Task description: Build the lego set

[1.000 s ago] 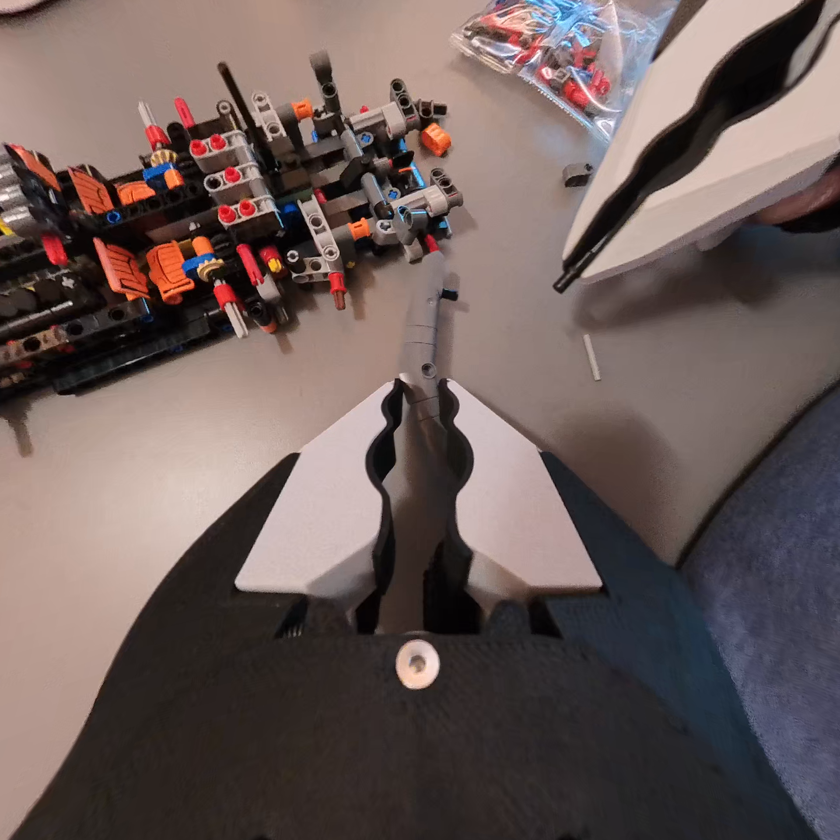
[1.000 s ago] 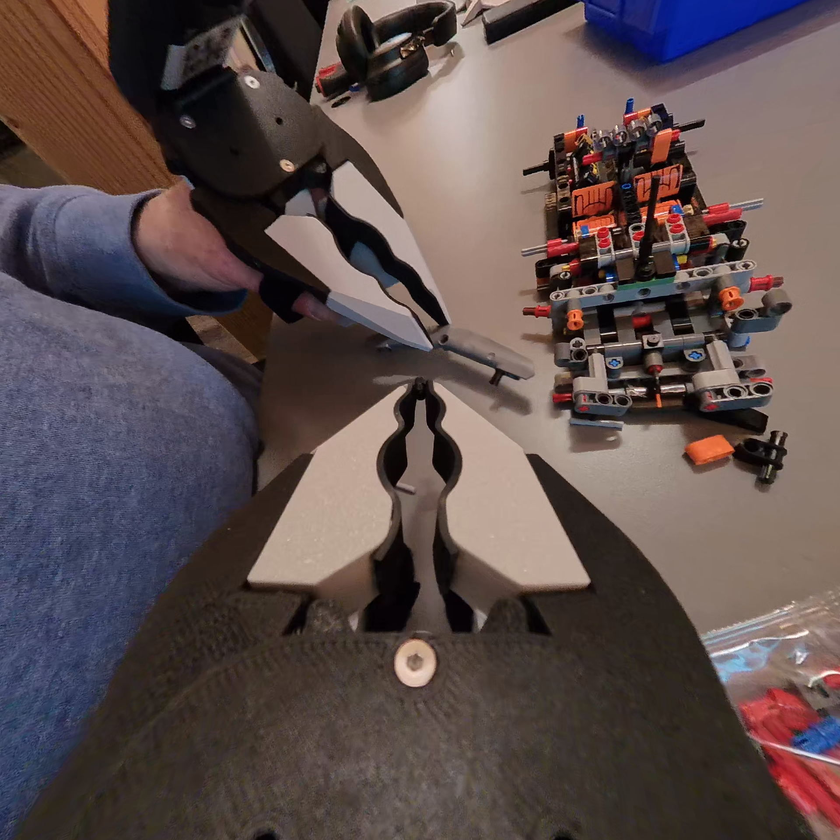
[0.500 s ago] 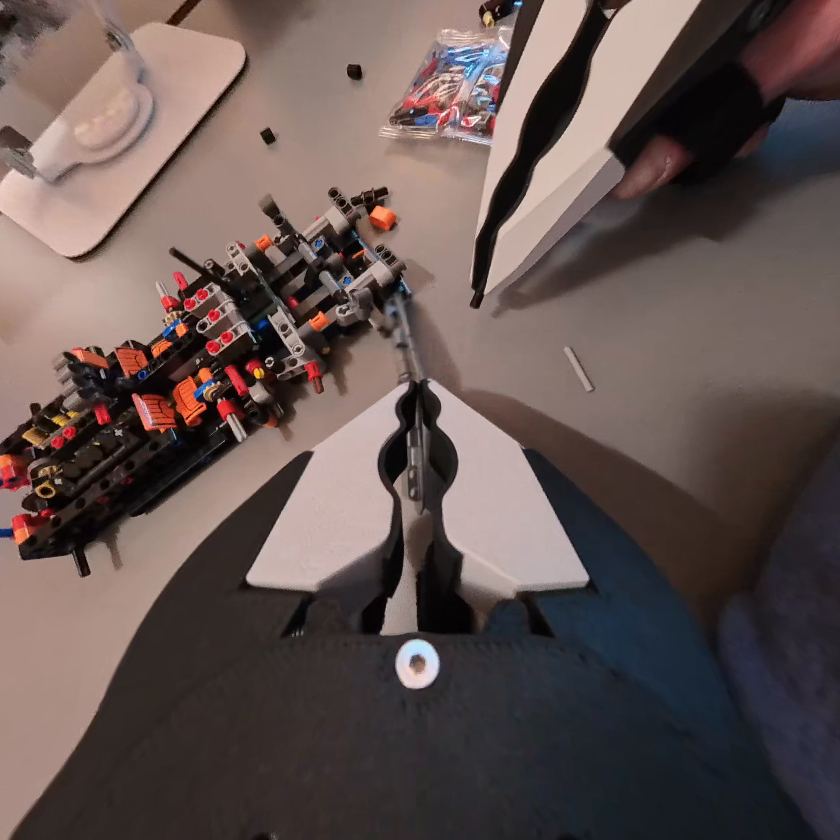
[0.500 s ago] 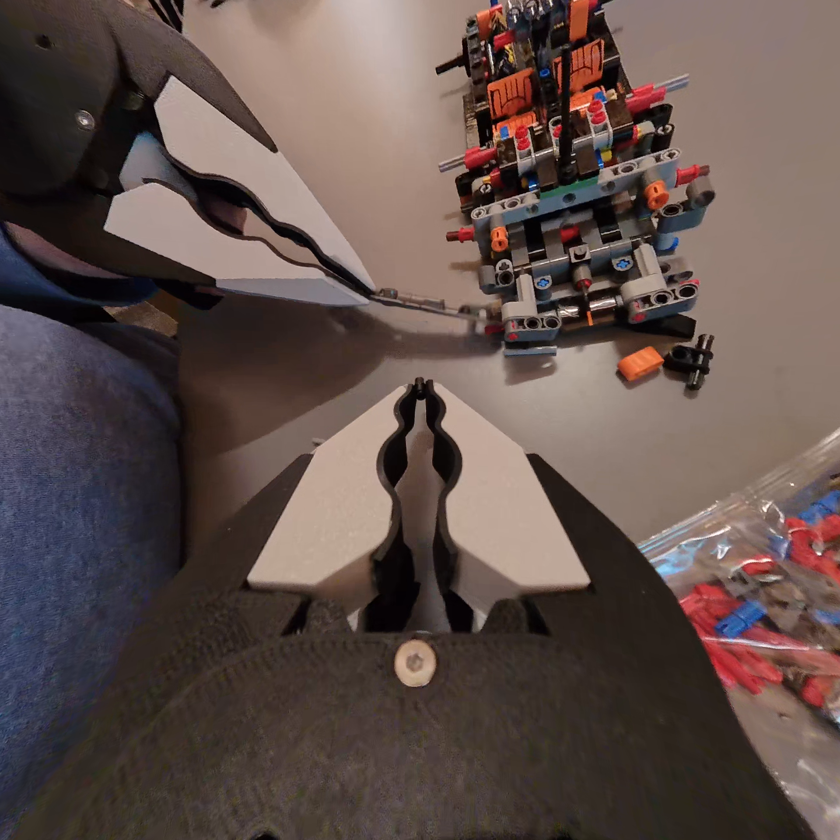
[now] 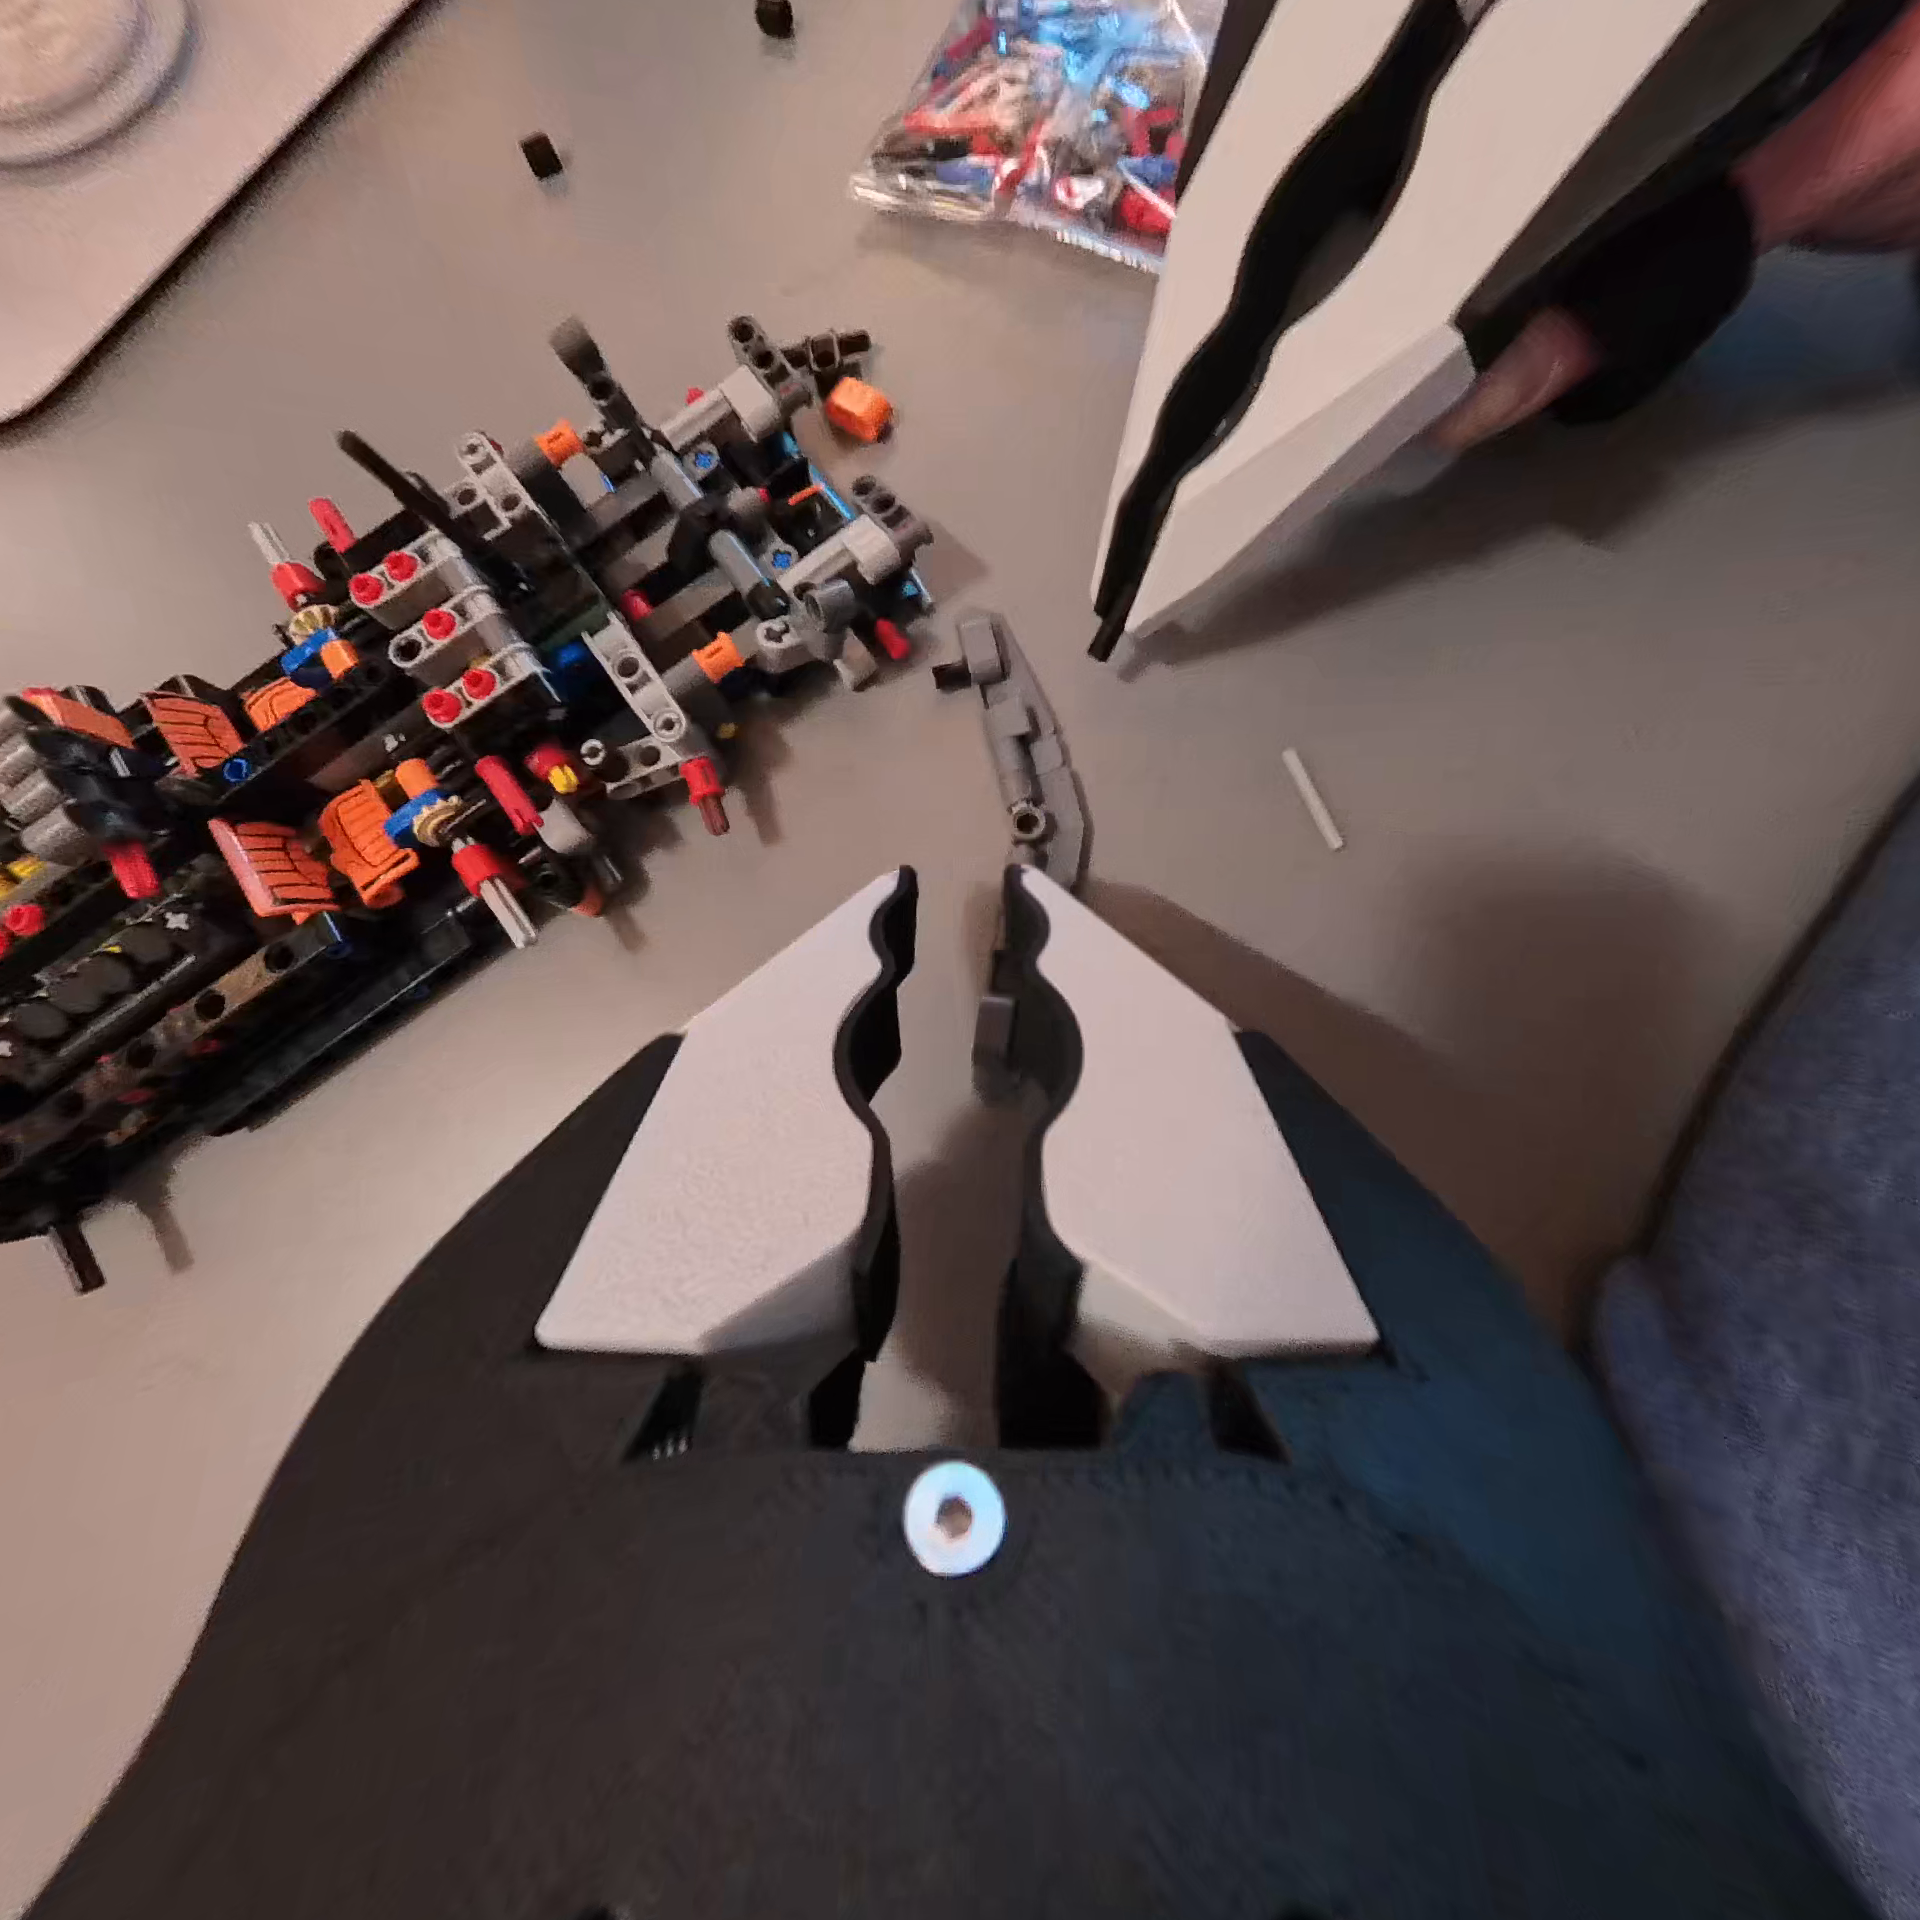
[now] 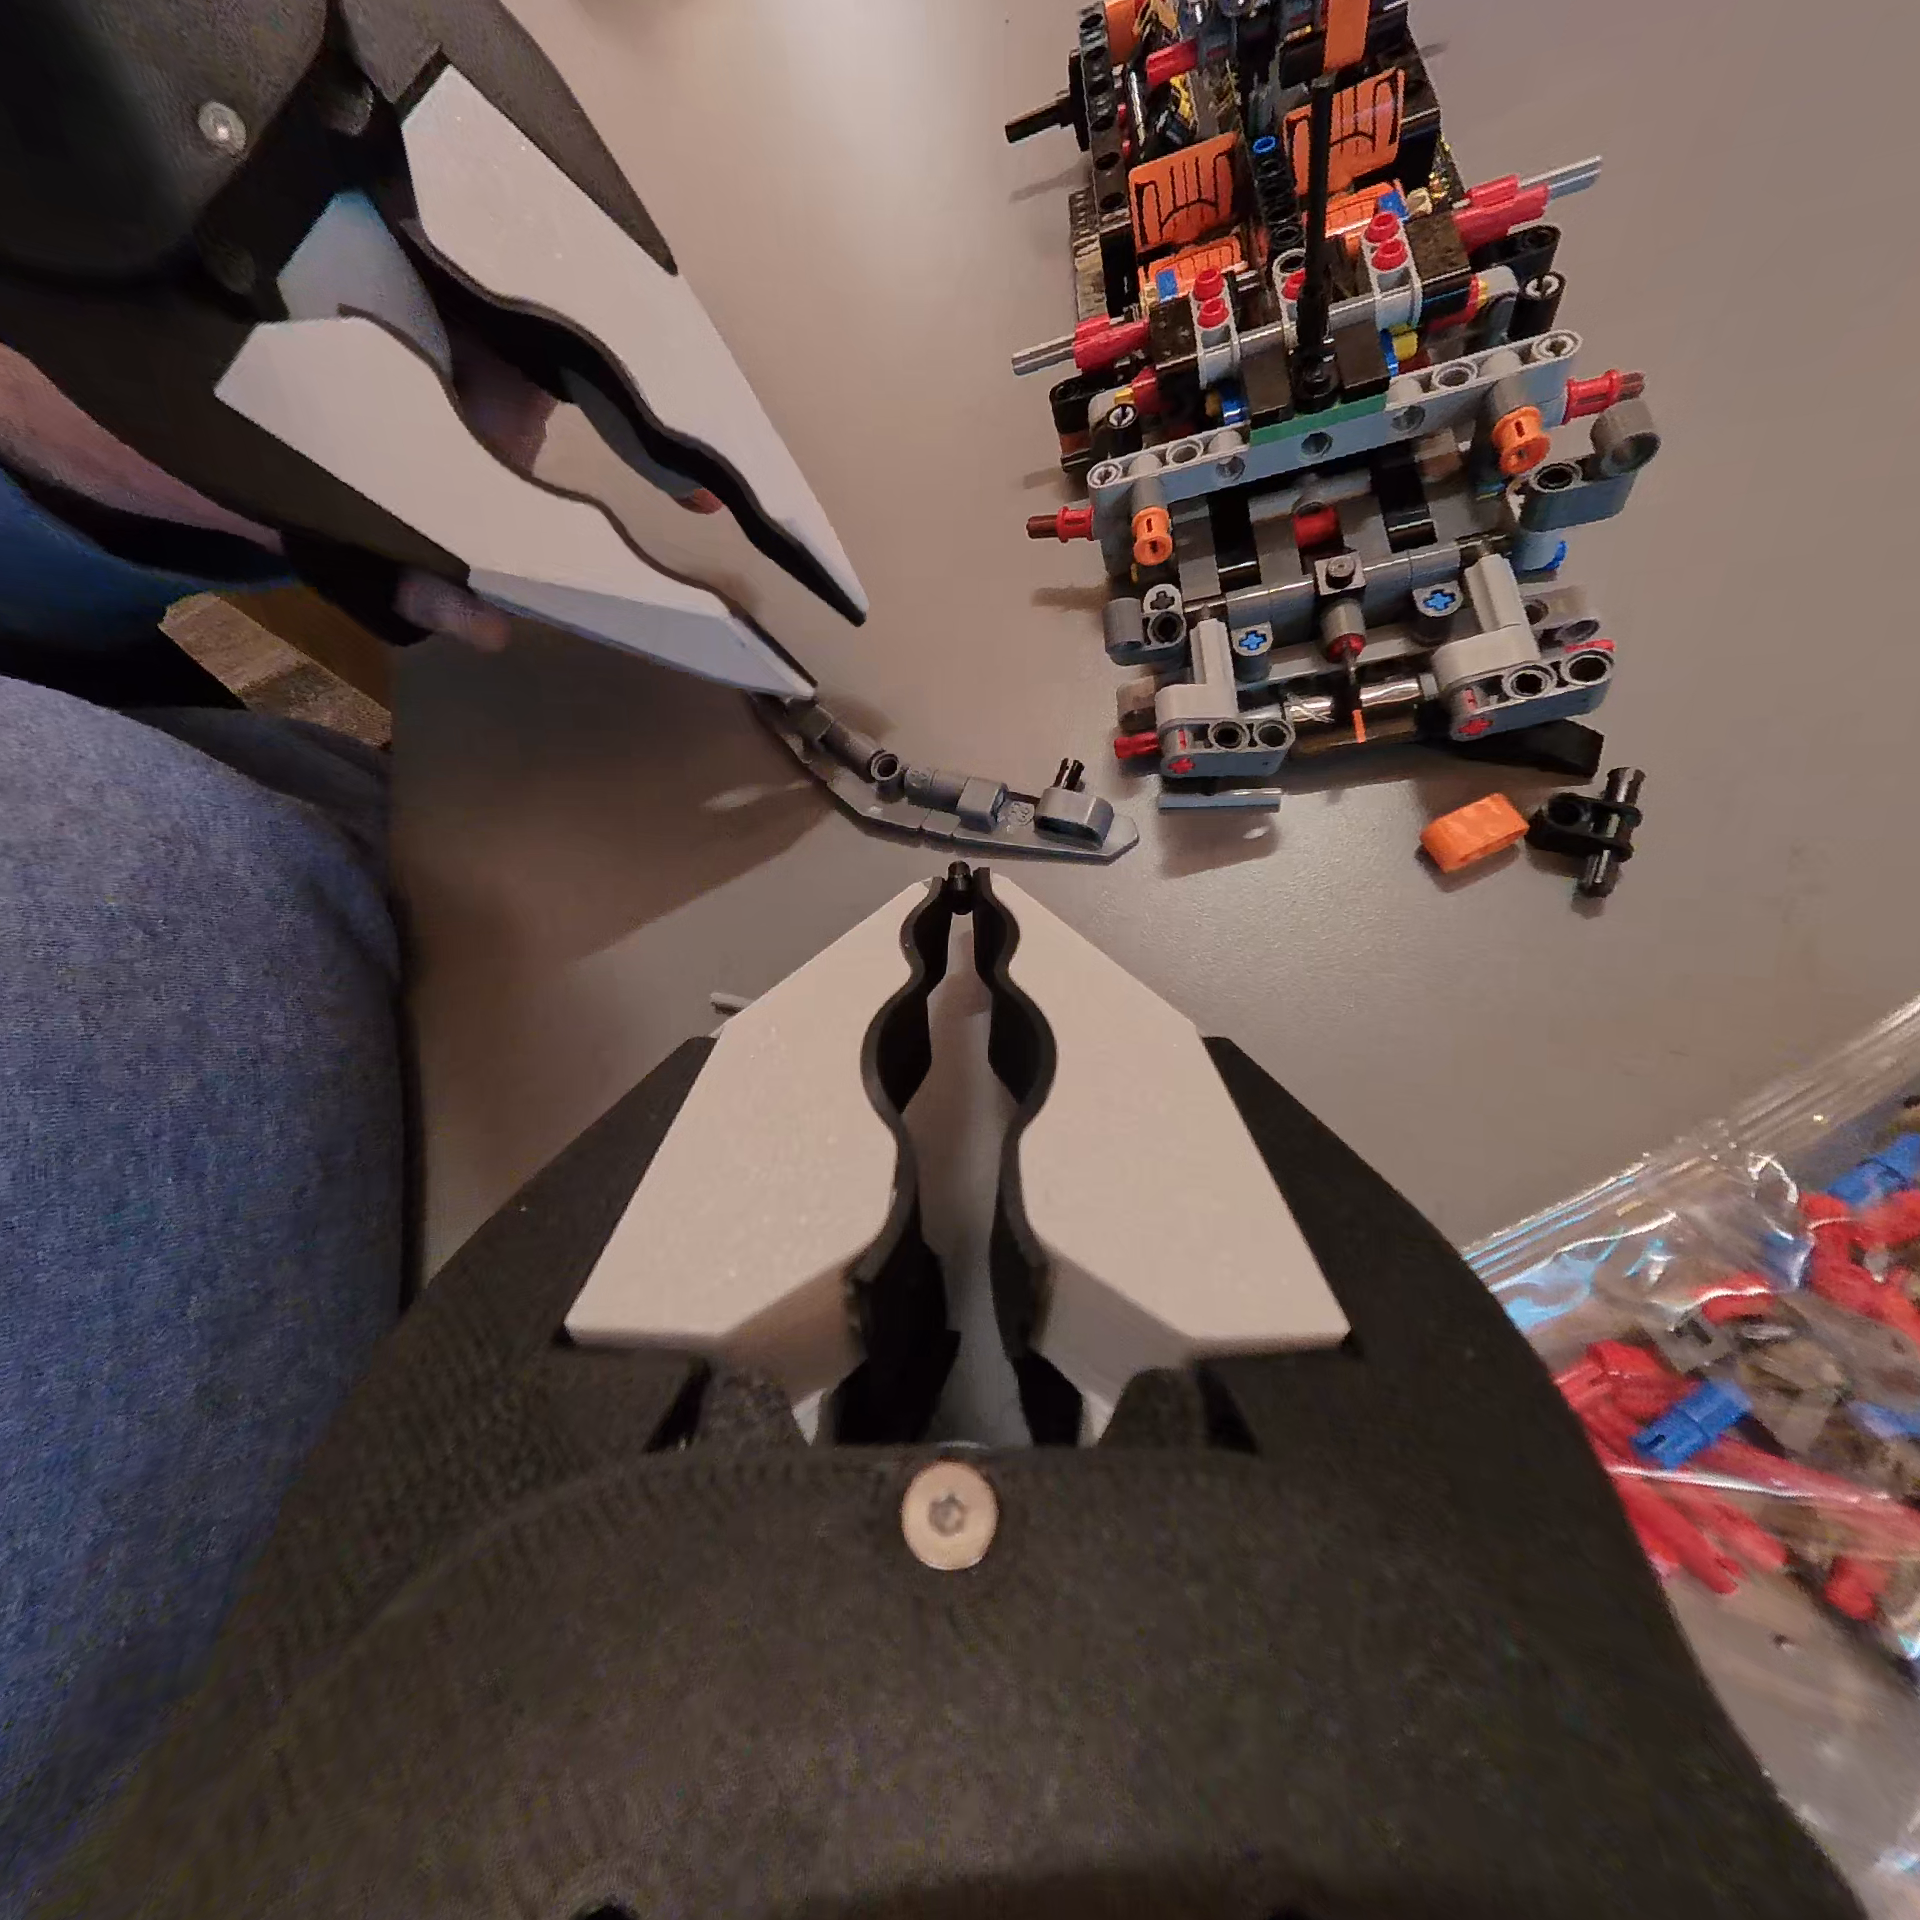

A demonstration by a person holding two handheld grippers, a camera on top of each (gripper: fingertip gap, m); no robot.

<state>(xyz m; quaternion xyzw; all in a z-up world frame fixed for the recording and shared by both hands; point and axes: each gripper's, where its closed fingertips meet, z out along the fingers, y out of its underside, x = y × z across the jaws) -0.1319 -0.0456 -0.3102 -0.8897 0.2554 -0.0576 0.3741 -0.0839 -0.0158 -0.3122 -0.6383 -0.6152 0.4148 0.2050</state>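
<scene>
The left gripper [image 5: 958, 883] is standing released, the grey curved piece [image 6: 961, 802] lying on the table [image 5: 1455, 644] just beside the lego model [image 6: 1340, 499]. The right gripper [image 6: 964, 891] is hovering clenched on nothing, near that piece.

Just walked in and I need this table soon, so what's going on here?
A person with a gripper in each hand is building a lego model on the grey table. The left gripper is open, with a long grey curved piece lying on the table at its tips, just short of the model. The right gripper is pinched shut on a tiny black pin close by. A bag of spare parts sits alongside.
</scene>
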